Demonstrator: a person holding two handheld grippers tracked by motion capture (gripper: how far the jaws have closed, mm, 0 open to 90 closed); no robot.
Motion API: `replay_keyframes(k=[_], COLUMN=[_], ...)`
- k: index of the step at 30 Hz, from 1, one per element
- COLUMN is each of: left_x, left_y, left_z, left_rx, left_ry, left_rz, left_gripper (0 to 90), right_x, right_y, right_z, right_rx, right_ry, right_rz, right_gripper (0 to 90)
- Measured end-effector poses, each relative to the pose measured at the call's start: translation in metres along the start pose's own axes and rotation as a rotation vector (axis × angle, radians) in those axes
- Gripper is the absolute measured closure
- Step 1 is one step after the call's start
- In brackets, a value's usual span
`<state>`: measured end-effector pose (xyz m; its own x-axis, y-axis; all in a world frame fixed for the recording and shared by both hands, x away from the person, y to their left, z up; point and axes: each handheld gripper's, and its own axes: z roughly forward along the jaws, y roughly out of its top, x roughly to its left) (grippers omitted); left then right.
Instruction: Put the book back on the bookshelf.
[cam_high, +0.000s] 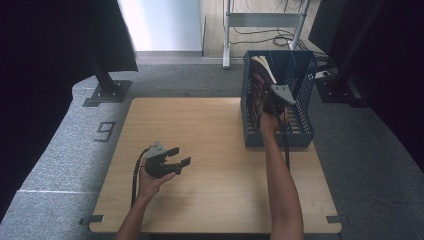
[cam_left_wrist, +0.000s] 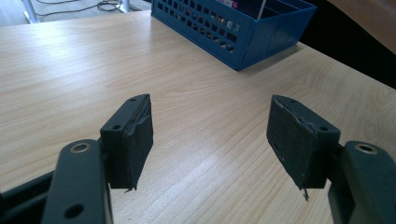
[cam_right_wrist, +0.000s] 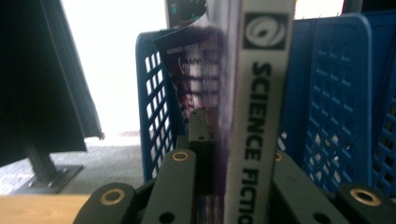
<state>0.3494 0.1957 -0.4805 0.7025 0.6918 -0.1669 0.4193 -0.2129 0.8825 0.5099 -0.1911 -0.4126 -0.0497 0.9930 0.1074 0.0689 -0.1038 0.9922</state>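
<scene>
Left gripper (cam_high: 181, 156) sits low over the near-left part of the wooden table (cam_high: 210, 190), held in the person's left hand (cam_high: 150, 182). Its fingers (cam_left_wrist: 128, 140) stand wide apart with bare tabletop between them; nothing is gripped. Pads show chipped, worn edges in the left gripper view.

Right forearm (cam_high: 282, 185) reaches forward along the right side of the table to the blue perforated basket (cam_high: 305, 132), which stands at the far-right part of the table. Right gripper (cam_high: 270, 102) is inside the basket, its grey plate (cam_high: 283, 93) uppermost.

In the right gripper view, the fingers (cam_right_wrist: 201, 128) are closed on a book (cam_right_wrist: 254, 116) standing upright, spine reading "SCIENCE FICTION" toward the camera; a purple-covered volume (cam_right_wrist: 196, 70) lies against it on the left, blurred. Basket walls rise behind and on both sides.

Beyond the table: grey carpet floor (cam_high: 190, 77), a dark stand base (cam_high: 107, 92) at far left, and cables (cam_high: 260, 35) on the floor.
</scene>
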Motion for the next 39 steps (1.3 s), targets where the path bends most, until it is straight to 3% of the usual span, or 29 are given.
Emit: replay_keyframes(k=[5, 9, 15, 18, 23, 29, 33, 39], left_x=[0.002, 0.004, 0.004, 0.003, 0.0, -0.001, -0.002, -0.003], left_y=[-0.001, -0.001, -0.001, -0.001, 0.0, 0.0, 0.0, 0.0], left_z=[0.0, -0.001, -0.001, -0.002, -0.001, -0.001, -0.001, 0.001], left_rx=[0.005, 0.002, 0.002, 0.001, 0.006, 0.003, 0.004, 0.009], left_ry=[0.006, 0.009, 0.006, 0.003, -0.002, -0.003, -0.007, -0.01], left_rz=[-0.003, -0.006, -0.005, -0.001, 0.006, 0.008, 0.008, 0.012], left_gripper=[31.9, 31.9, 31.9, 32.0, 31.9, 32.0, 32.0, 31.9], right_x=[-0.003, 0.005, 0.023, 0.026, 0.024, 0.021, 0.02, 0.023], right_y=[-0.003, -0.013, -0.02, -0.023, -0.021, -0.024, -0.025, -0.025], right_z=[0.01, 0.016, 0.008, 0.004, 0.001, -0.005, -0.01, -0.012], right_rx=[-0.03, -0.021, -0.019, -0.012, 0.015, 0.053, 0.038, 0.045], right_ry=[-0.006, 0.013, 0.1, 0.125, 0.165, 0.195, 0.212, 0.226], right_rz=[0.041, 0.007, -0.092, -0.119, -0.105, -0.124, -0.113, -0.171], right_gripper=[81.8, 81.7, 80.8, 78.7, 74.1, 67.7, 67.6, 69.8])
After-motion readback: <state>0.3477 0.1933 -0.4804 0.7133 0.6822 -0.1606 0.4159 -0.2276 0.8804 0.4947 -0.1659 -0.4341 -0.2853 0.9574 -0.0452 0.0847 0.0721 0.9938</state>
